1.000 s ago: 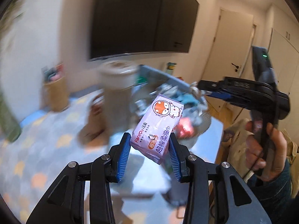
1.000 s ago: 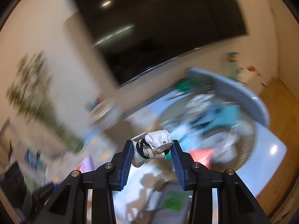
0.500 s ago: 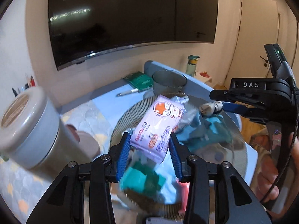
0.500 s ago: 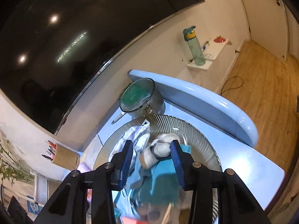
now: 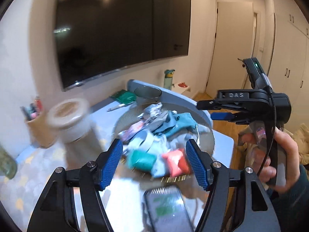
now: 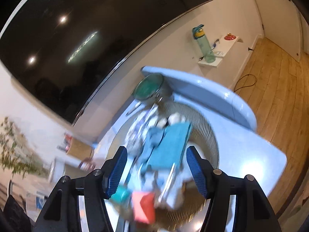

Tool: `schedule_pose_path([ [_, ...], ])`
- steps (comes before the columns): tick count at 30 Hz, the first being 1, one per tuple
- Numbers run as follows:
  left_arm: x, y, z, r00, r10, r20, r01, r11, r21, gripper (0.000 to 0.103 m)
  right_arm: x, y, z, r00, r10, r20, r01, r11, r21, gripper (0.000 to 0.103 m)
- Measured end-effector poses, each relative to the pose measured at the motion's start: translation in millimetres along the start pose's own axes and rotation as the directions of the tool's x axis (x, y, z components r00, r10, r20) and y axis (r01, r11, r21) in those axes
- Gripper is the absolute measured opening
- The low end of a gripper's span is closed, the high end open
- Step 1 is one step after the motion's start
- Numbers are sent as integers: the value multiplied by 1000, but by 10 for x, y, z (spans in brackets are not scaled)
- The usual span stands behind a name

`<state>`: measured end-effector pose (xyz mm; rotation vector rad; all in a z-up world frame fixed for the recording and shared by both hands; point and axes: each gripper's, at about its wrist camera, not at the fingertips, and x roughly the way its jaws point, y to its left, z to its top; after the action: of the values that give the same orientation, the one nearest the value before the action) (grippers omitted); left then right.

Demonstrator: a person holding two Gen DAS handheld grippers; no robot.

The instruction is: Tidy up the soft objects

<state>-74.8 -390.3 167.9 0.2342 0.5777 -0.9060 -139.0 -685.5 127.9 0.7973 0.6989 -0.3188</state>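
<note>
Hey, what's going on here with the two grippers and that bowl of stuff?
A person is sorting soft things into a ribbed round basket on the blue table. Both the left gripper and right gripper hang over the pile, jaws opening with nothing between the pads. Teal cloth and small packets lie inside.

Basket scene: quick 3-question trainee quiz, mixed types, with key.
1. True or false: the left claw grips a tissue pack.
2. The red pouch lies: A) in the ribbed basket B) on the floor C) on the phone.
3. What stands on the white shelf by the wall?

Key: 1 false, its jaws are opening with nothing pressed between them. 2 A. 3 a green water bottle.
</note>
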Motion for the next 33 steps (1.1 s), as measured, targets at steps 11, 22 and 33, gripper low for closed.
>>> schedule_pose_path([
  [11, -1822, 986, -451, 924, 341, 174, -316, 936, -157, 82, -503, 1264, -988, 989, 148, -18, -147, 956, -254, 68],
  [22, -2342, 2054, -1376, 799, 595, 85, -519, 754, -403, 102, 309, 3077, -2788, 963, 254, -90, -258, 769, -585, 86],
  [33, -1519, 2612, -2080, 739, 667, -94, -639, 650, -412, 102, 1287, 3148, -3330, 991, 126, -37, -116, 710, -695, 86],
])
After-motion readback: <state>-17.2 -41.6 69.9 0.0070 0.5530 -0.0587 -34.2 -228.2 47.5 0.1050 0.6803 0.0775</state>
